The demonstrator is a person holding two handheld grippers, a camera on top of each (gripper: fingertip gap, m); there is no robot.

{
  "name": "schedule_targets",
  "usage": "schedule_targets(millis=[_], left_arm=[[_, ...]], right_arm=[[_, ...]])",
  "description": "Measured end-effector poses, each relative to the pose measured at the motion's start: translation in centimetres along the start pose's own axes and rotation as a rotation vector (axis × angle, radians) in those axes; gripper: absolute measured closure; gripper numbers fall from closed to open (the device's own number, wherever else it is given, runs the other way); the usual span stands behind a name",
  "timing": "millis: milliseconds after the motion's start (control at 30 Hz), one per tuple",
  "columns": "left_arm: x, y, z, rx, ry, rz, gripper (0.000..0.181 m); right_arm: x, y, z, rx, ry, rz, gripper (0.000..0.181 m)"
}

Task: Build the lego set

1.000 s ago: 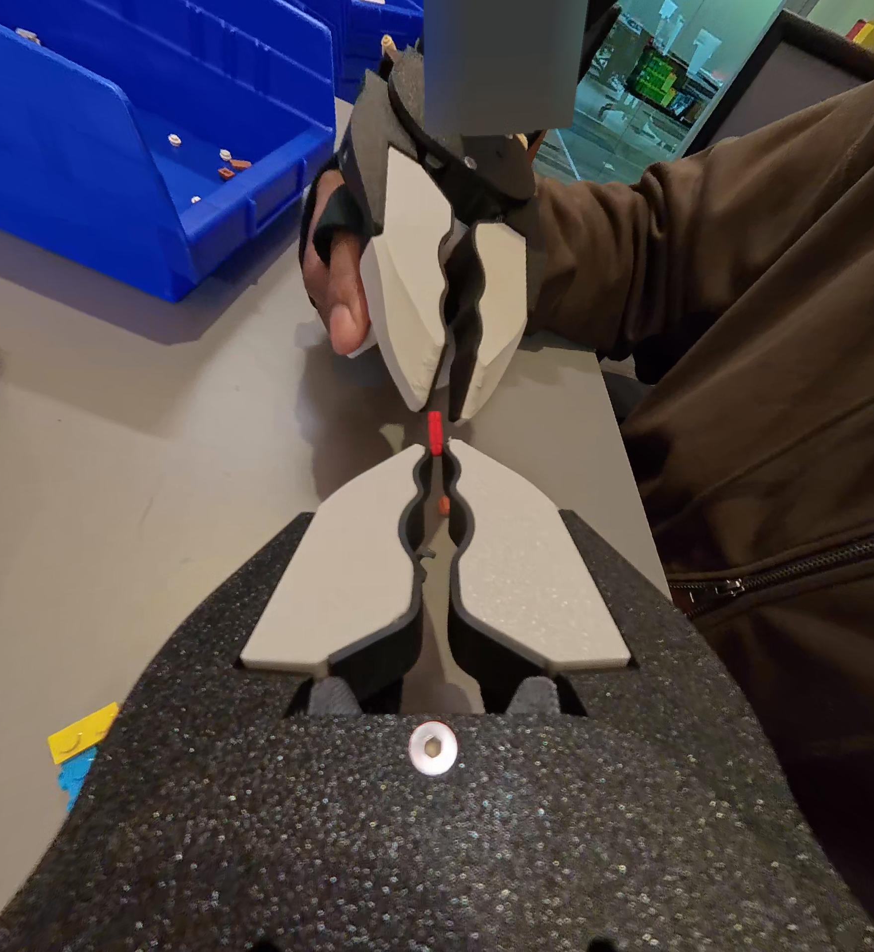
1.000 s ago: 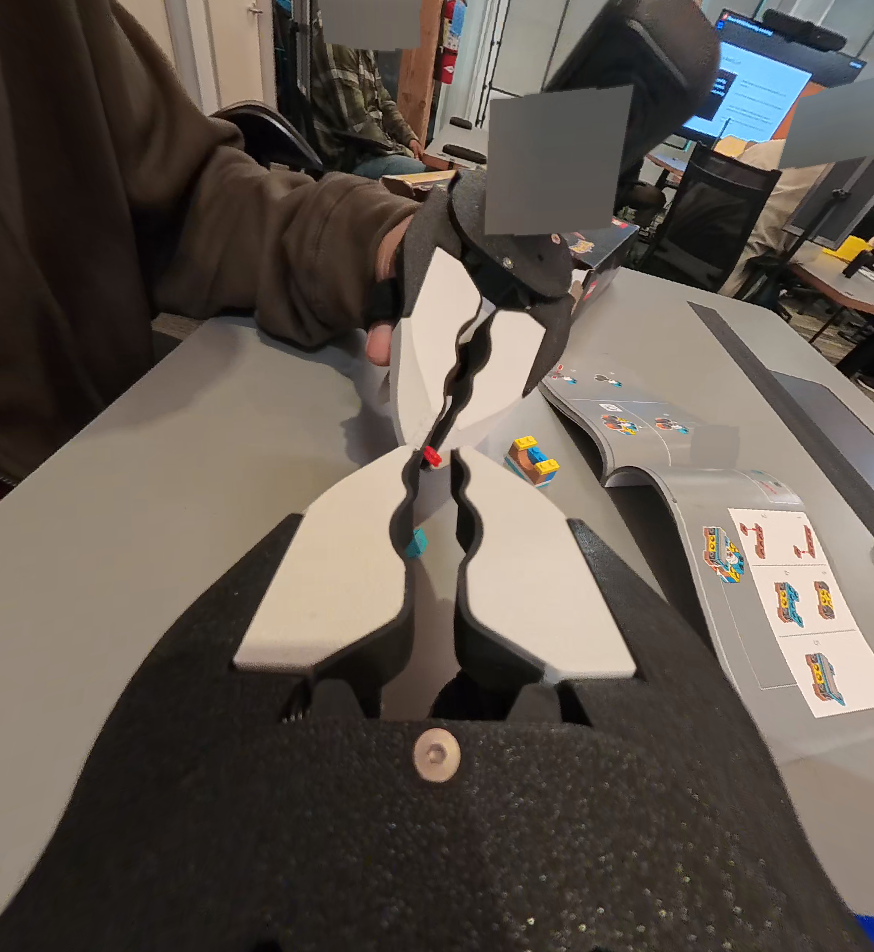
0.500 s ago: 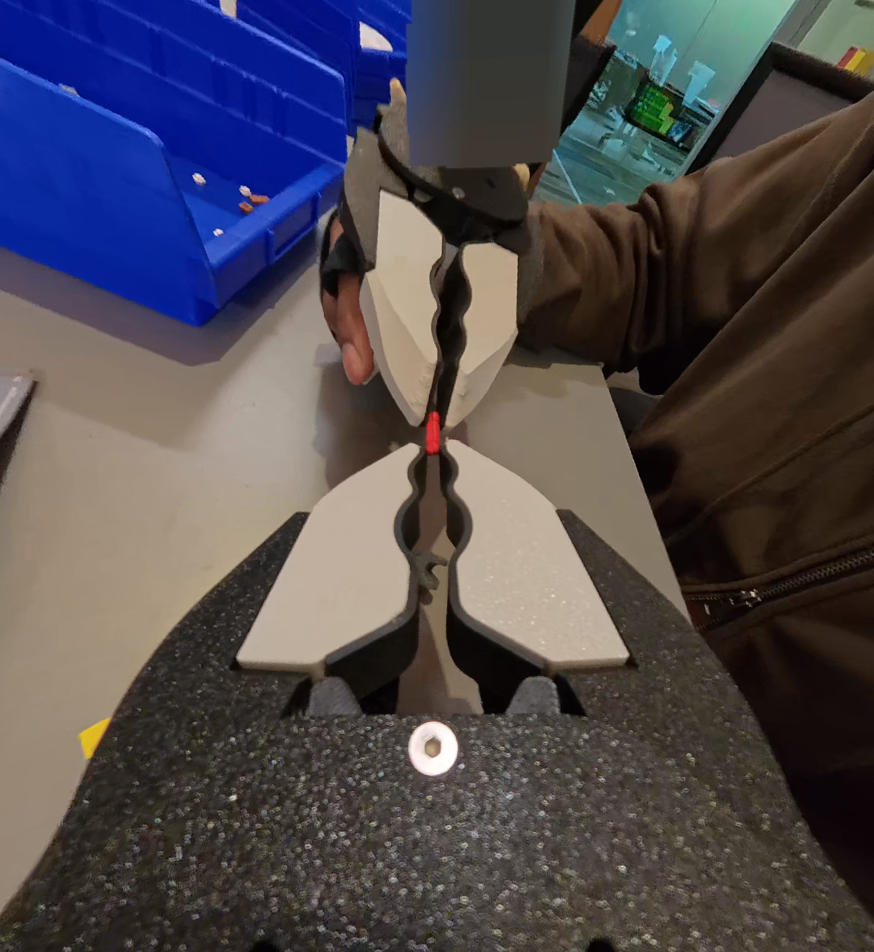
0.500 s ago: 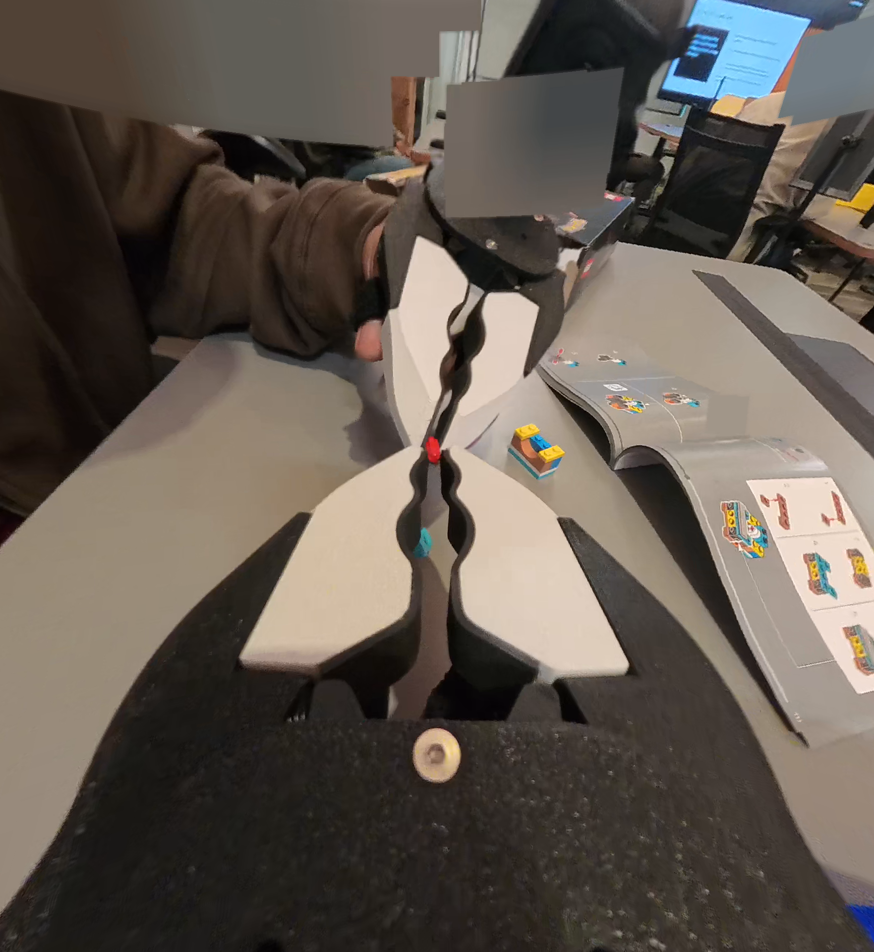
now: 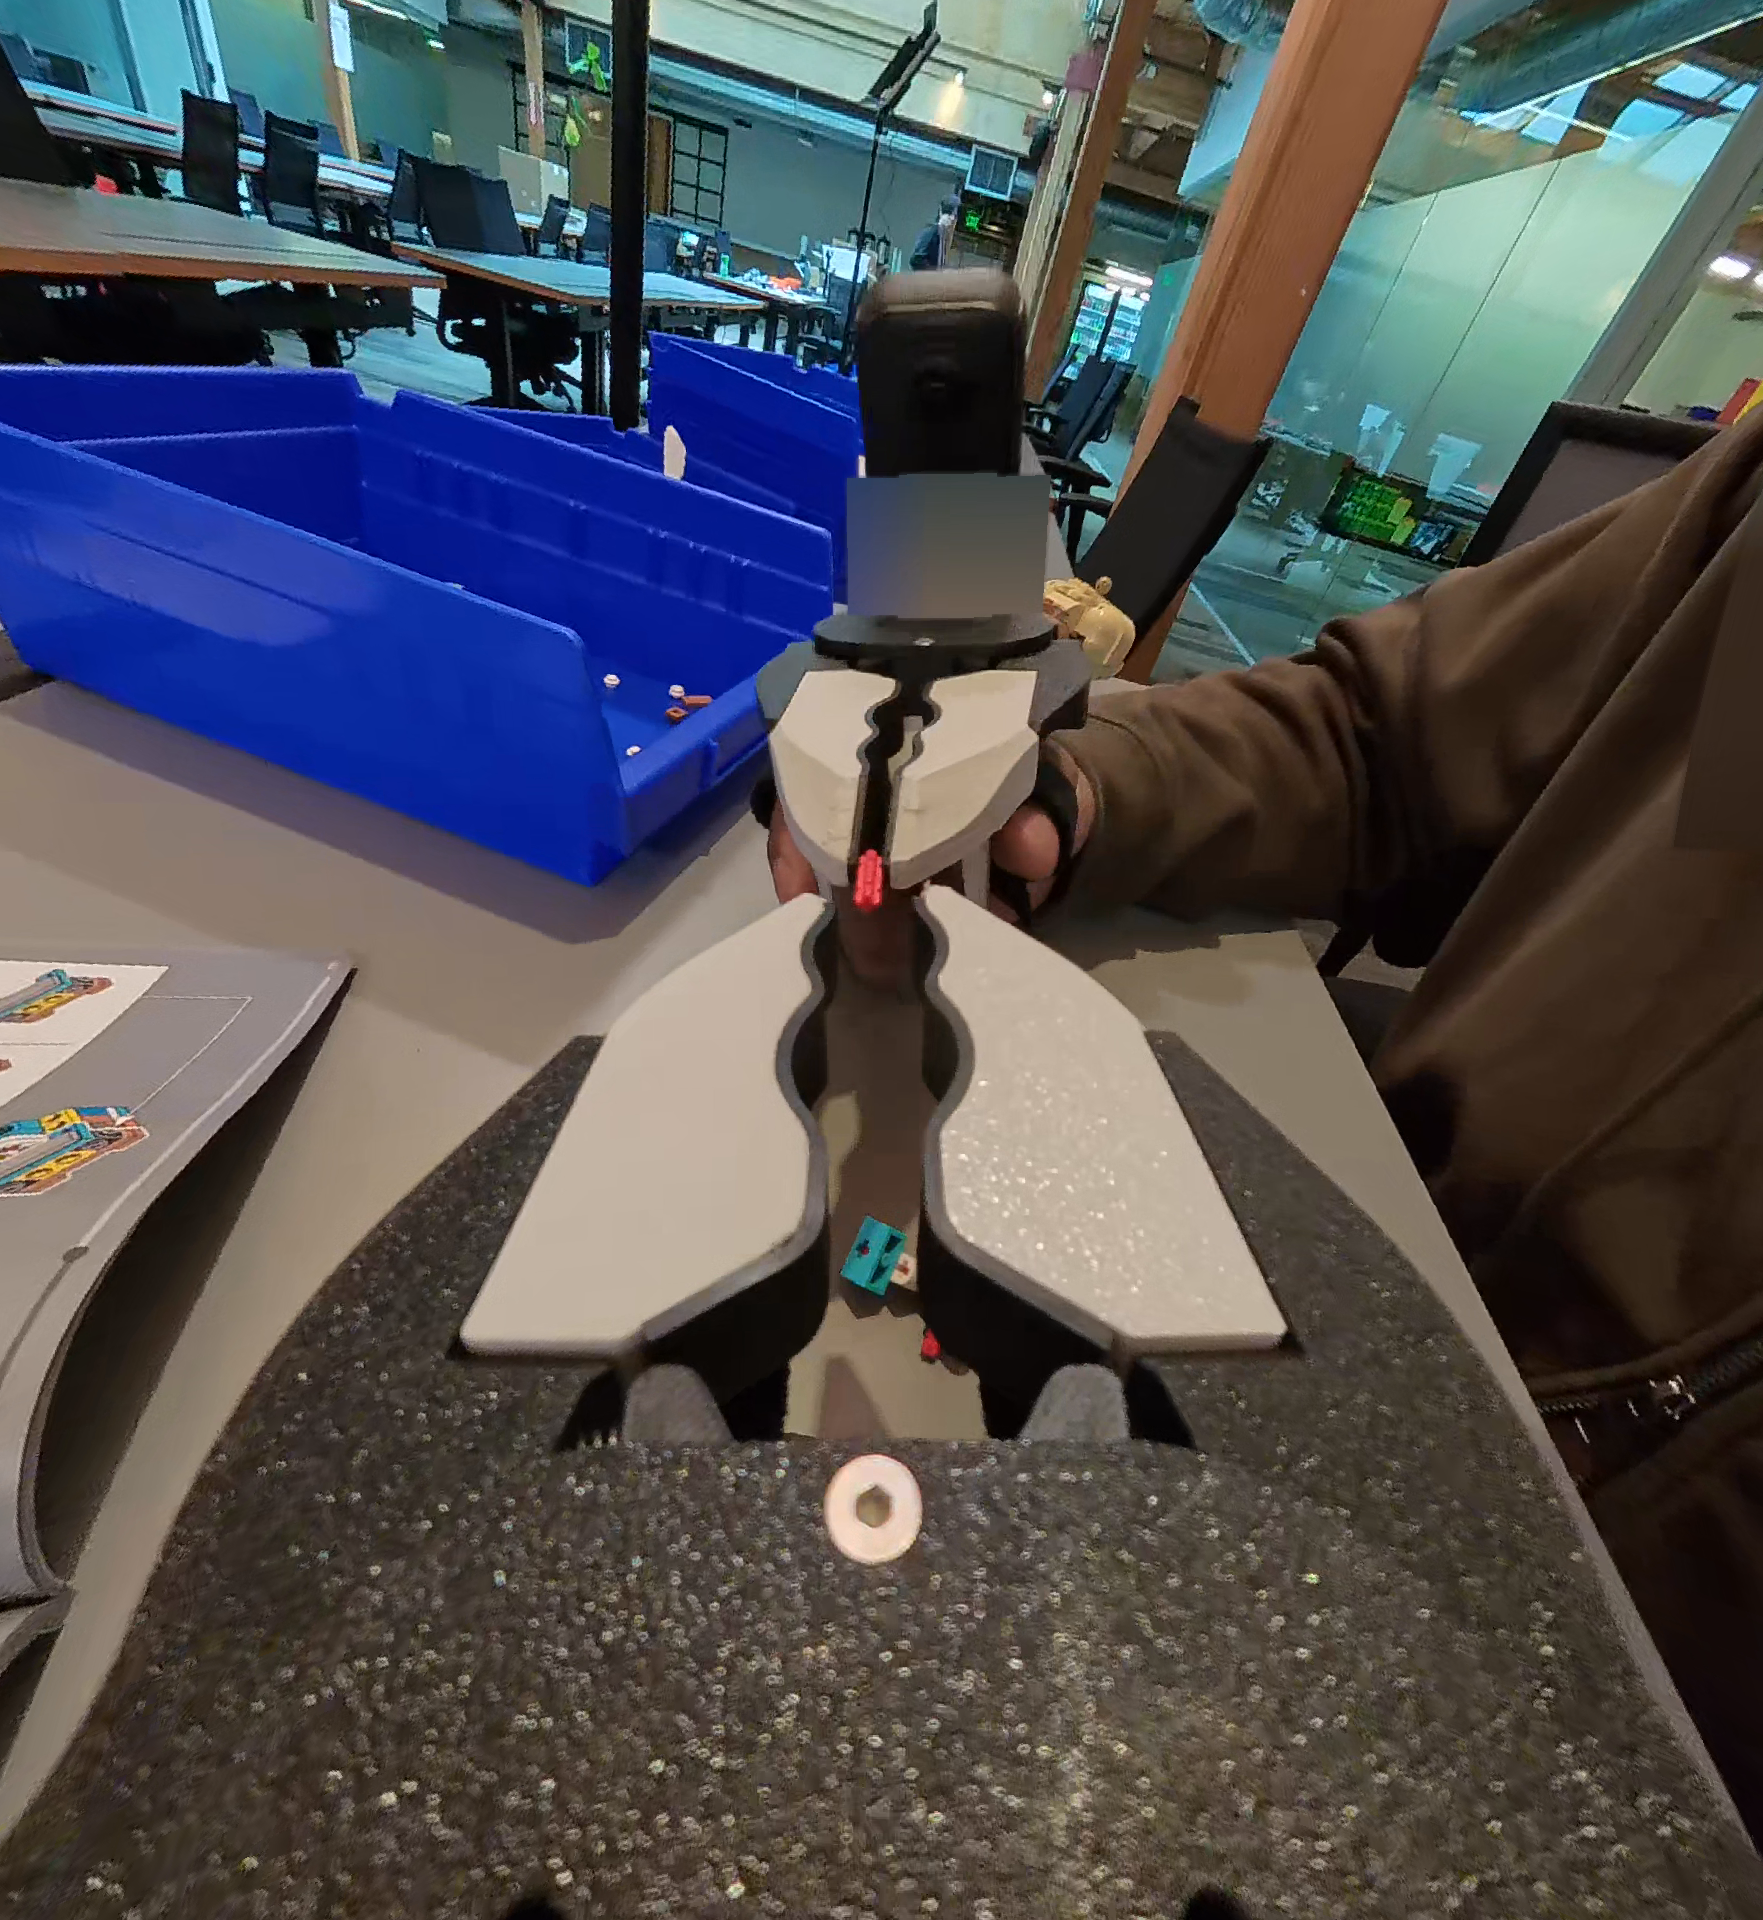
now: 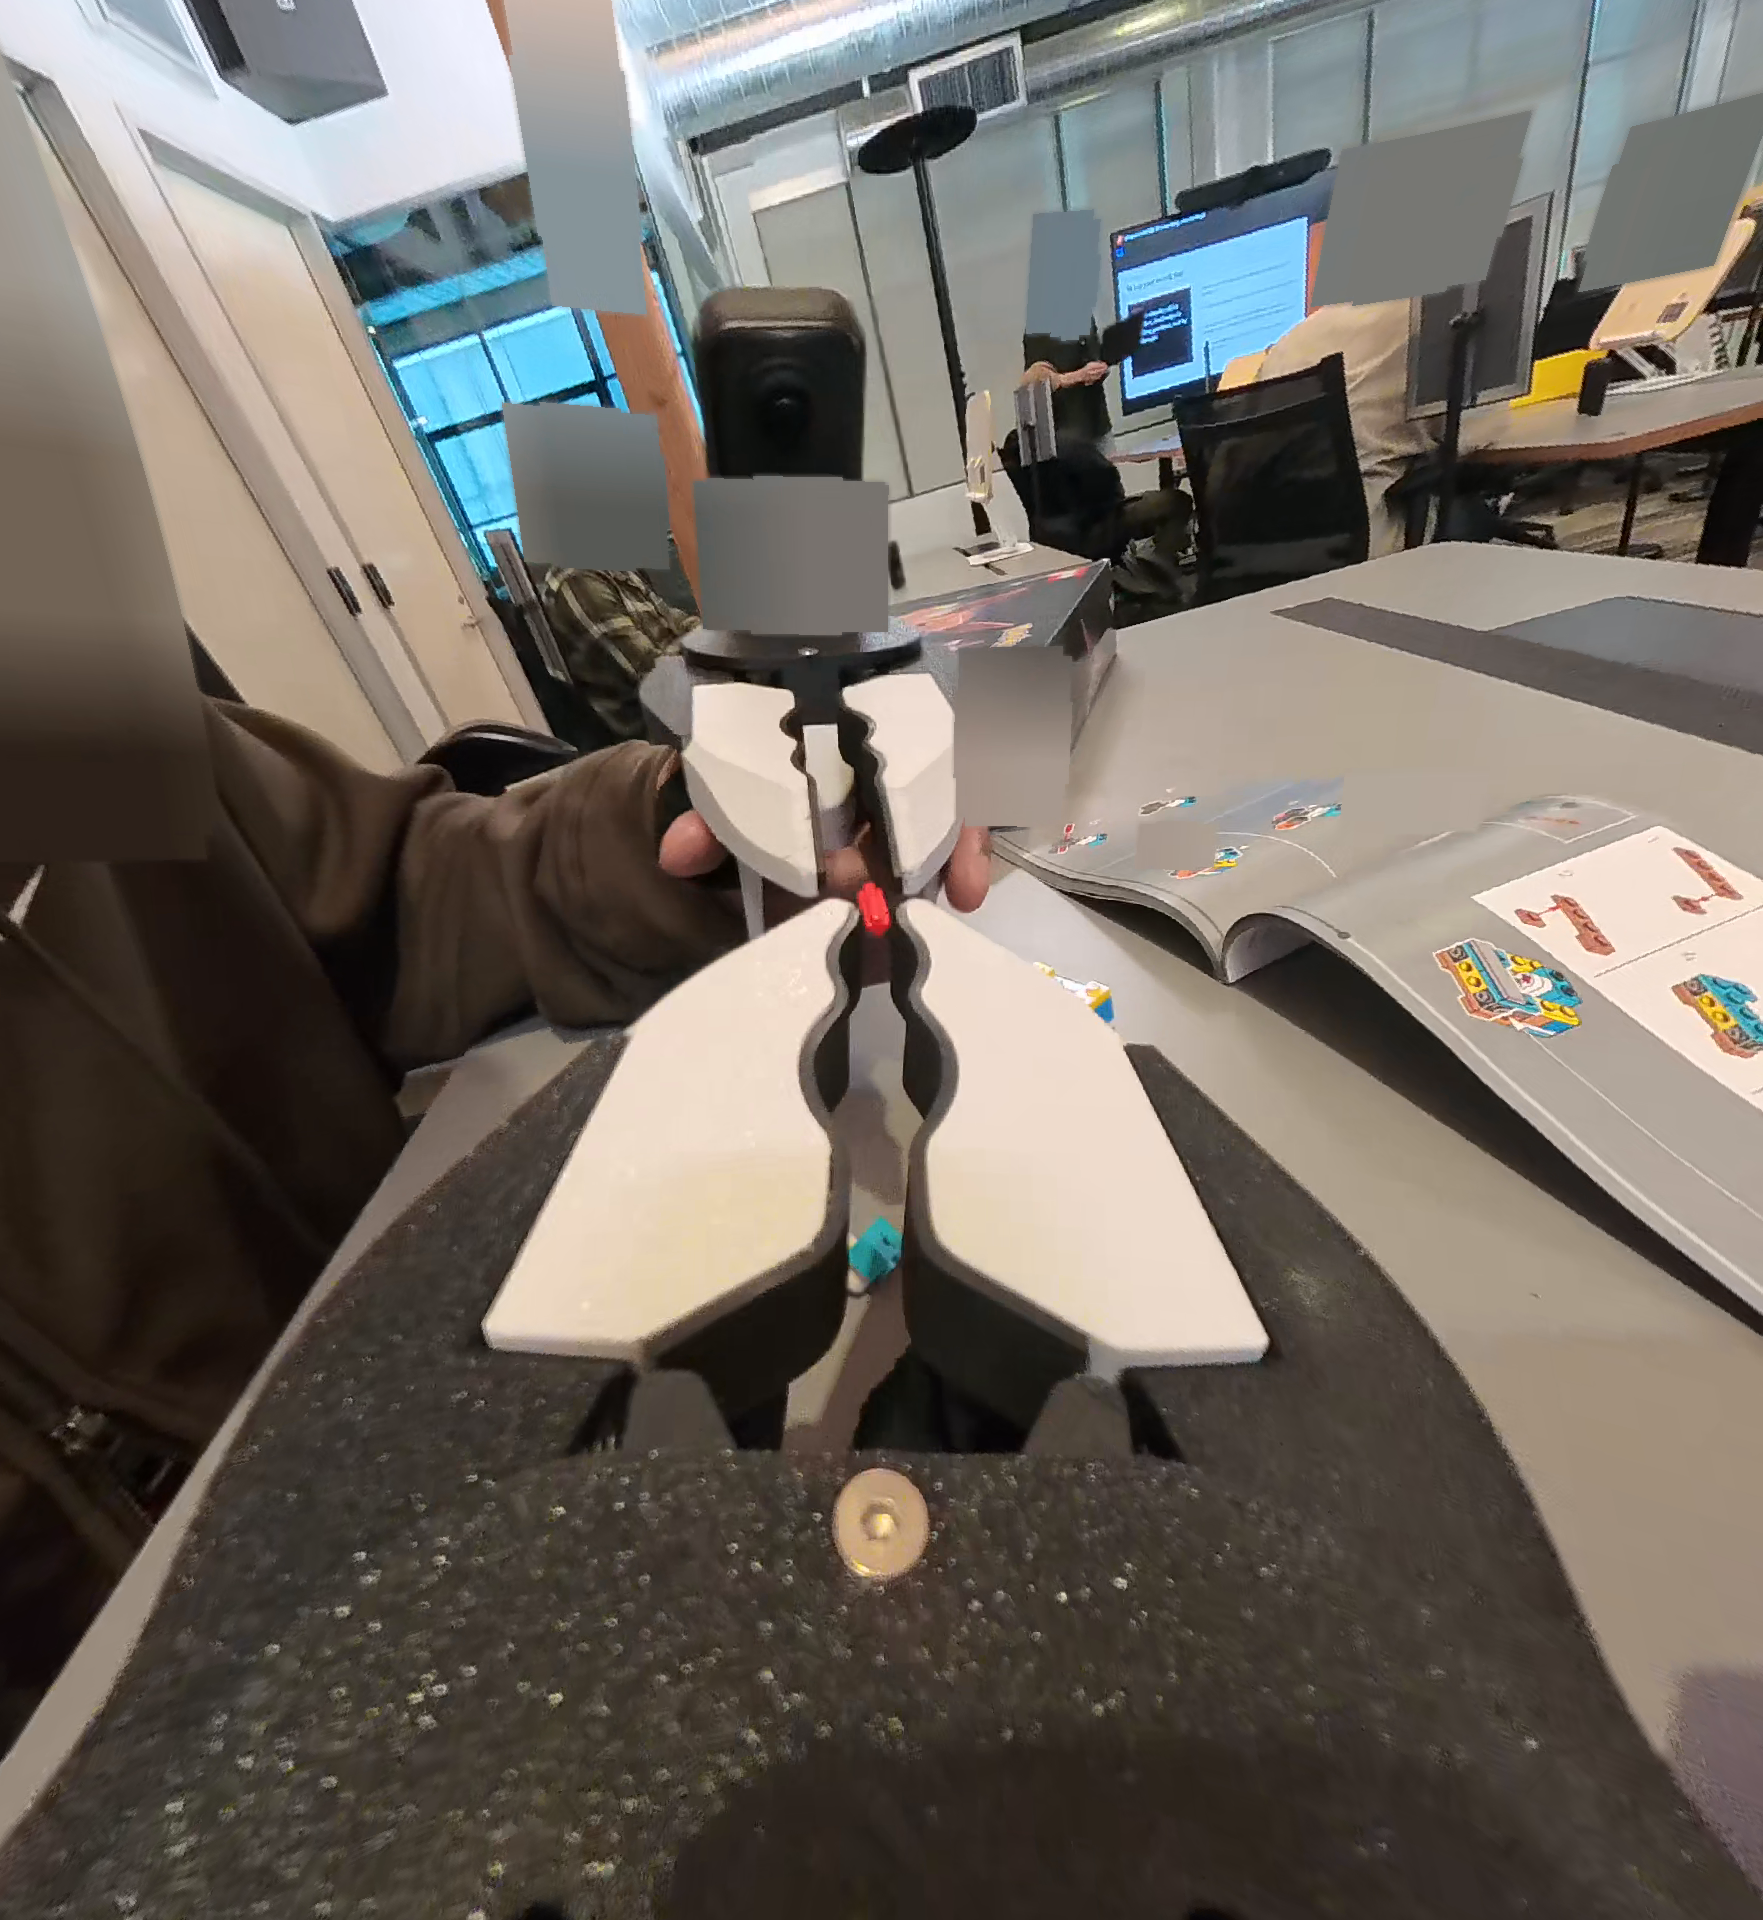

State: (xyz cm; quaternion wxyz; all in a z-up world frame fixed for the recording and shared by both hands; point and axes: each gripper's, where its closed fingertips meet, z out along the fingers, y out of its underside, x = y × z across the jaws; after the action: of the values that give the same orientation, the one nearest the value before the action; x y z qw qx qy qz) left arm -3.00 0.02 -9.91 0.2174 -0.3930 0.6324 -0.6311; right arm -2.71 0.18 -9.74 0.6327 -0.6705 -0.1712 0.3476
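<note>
Directly facing each other over the smooth grey counter (image 5: 441, 935), the two grippers are held level, tip to tip, by hands in brown sleeves. The right gripper (image 6: 875, 914) has its pale, wavy-edged fingers pinched on a small red peg (image 6: 872, 906), while the left gripper (image 5: 872, 916) has matching fingers parted, gripping nothing. Beneath them a boxy teal brick (image 5: 875, 1255) lies on the counter, between a glossy open booklet (image 6: 1479, 935) and a blue plastic bin (image 5: 337, 644).
</note>
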Motion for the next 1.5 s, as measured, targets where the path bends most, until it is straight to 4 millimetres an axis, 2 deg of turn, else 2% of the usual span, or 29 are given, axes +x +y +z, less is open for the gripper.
schedule_targets(millis=[233, 867, 967, 1167, 1367, 1500], left_arm=[[0.2, 0.3, 0.4, -0.010, 0.000, 0.002, 0.171], [0.7, 0.6, 0.4, -0.040, 0.037, -0.012, 0.177], [0.4, 1.1, -0.1, -0.090, 0.035, -0.032, 0.177], [0.3, 3.1, -1.2, -0.255, 0.050, -0.097, 0.177], [-0.9, 4.1, -1.7, -0.322, -0.017, -0.088, 0.177], [-1.6, 4.6, -1.9, -0.347, -0.056, -0.085, 0.177]], right_arm=[[-0.6, 0.0, 0.4, 0.008, -0.019, 0.001, 0.177], [-0.8, 0.5, 0.5, -0.022, -0.036, -0.021, 0.177], [-0.4, 1.7, 0.4, -0.111, -0.034, -0.068, 0.166], [0.5, 5.7, 0.0, -0.410, -0.005, -0.236, 0.158], [-0.5, 8.8, 0.0, -0.613, -0.035, -0.434, 0.159], [-1.2, 9.9, 0.5, -0.697, -0.020, -0.490, 0.156]])
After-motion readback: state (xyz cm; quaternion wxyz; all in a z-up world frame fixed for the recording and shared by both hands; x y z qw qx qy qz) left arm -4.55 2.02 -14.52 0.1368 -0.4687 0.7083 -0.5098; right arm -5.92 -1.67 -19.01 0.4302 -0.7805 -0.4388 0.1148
